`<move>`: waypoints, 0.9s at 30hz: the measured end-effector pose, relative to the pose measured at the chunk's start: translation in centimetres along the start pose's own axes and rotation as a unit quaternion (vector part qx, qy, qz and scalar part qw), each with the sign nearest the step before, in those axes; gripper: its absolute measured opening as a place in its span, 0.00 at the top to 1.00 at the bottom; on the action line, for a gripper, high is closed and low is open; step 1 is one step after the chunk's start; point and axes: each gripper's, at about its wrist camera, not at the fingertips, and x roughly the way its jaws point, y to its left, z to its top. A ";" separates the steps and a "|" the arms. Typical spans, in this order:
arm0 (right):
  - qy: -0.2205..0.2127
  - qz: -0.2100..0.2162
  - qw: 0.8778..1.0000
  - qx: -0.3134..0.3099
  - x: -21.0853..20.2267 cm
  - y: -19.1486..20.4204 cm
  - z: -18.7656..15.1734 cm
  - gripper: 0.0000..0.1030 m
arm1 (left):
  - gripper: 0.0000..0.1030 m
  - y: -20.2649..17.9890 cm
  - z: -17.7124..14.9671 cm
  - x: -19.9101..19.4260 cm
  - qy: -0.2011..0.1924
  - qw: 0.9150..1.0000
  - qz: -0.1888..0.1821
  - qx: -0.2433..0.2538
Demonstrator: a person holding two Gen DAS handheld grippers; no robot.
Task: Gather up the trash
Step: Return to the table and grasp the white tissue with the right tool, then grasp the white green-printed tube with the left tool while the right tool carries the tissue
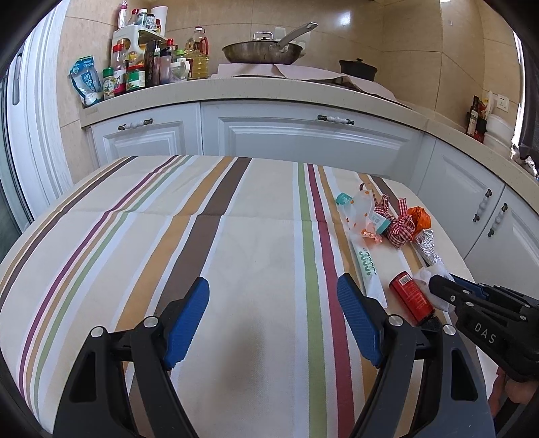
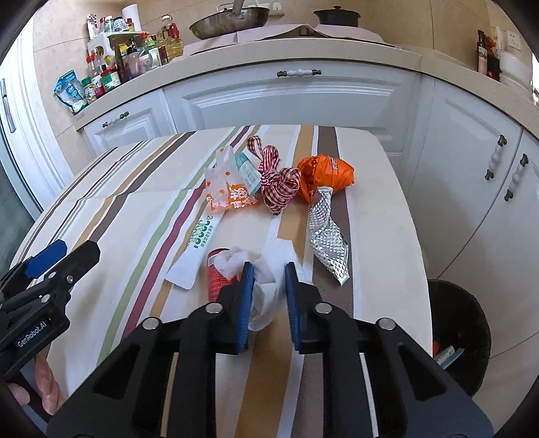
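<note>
**A:** Where does the trash sit?

**B:** In the right wrist view, a crumpled white tissue (image 2: pixel 266 283) lies at lower centre on the striped tablecloth (image 2: pixel 134 209), between the blue pads of the right gripper (image 2: pixel 268 286). The pads press its sides, so that claw is clamped on the tissue. Touching the tissue on its left is a red can (image 2: pixel 215 279), lying on its side.

**A:** And the rest of the litter?

**B:** Left of the can, a white paper sleeve (image 2: pixel 197 249) with green lettering I cannot make out. Above it, a clear bag with orange dots (image 2: pixel 224 188) bearing white Chinese characters on orange, a small teal-and-white tube (image 2: pixel 249 173), a tangle of red checked ribbon (image 2: pixel 279 182), a crumpled orange wrapper (image 2: pixel 323 175) and a strip of embossed silver foil (image 2: pixel 326 232) right of centre.

**A:** The other claw?

**B:** The left gripper (image 1: pixel 273 323) hangs wide open over bare cloth, holding nothing. Its body reads "GenRobot.AI" at the left edge of the right wrist view; the right one reads "DAS" in the left wrist view.

**A:** Anything beyond the table?

**B:** A black bin (image 2: pixel 468 337) at lower right with scraps inside, and a pan (image 2: pixel 229 20) on the counter at the top.
</note>
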 end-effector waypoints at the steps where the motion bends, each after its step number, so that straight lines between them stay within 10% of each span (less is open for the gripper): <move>1: -0.005 0.000 1.000 0.001 -0.2 0.0 0.0 0.86 | 0.26 0.0 0.0 0.0 0.001 1.000 0.000 0.000; 21: -0.099 -0.070 0.993 0.005 -6.5 -5.8 -1.7 0.87 | 0.27 -6.0 0.3 2.8 0.047 0.998 -0.032 0.037; 27: -0.102 -0.086 0.991 0.031 -6.8 -9.0 -2.5 0.87 | 0.41 -6.8 0.1 4.5 0.088 0.995 -0.036 0.040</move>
